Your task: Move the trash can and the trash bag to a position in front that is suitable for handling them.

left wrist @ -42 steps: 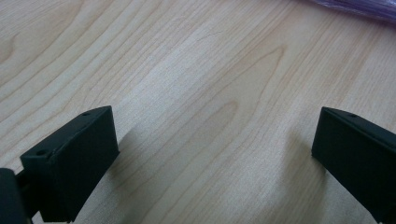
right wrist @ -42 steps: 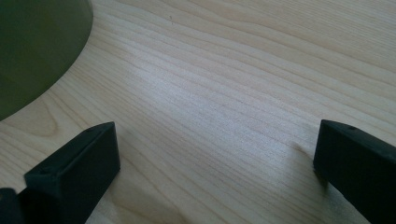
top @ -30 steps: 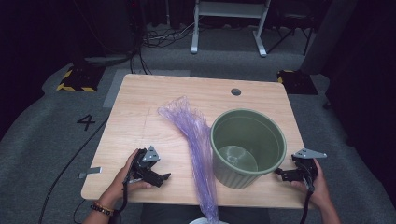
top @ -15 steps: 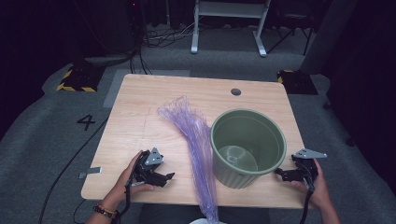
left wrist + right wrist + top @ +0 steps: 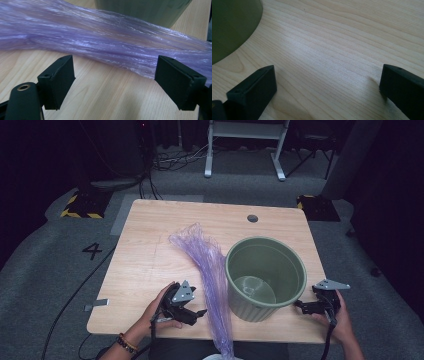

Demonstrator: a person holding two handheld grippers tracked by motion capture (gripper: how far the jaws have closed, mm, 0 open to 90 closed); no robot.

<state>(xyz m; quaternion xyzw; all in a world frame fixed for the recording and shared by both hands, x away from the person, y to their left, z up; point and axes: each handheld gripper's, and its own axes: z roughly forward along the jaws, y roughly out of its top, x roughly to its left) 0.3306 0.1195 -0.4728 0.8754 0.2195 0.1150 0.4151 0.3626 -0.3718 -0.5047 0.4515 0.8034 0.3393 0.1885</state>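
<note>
High view: left gripper (image 5: pixel 199 312) was moved toward the purple plastic bag (image 5: pixel 206 265) since a second earlier, now just beside its strip near the table (image 5: pixel 145 255) front edge; its jaws had just been reopening after a brief dip, nothing between them. A grasp on the bag was judged imminent. Green pot (image 5: pixel 265 277) was seen touching the bag's right side. Right gripper (image 5: pixel 299 306) was kept at the front-right corner.

Left gripper view: jaws were spread wide, empty, bag (image 5: pixel 105 42) just ahead.

Right gripper view: jaws were apart, over bare wood, beside the pot (image 5: pixel 232 27).
</note>
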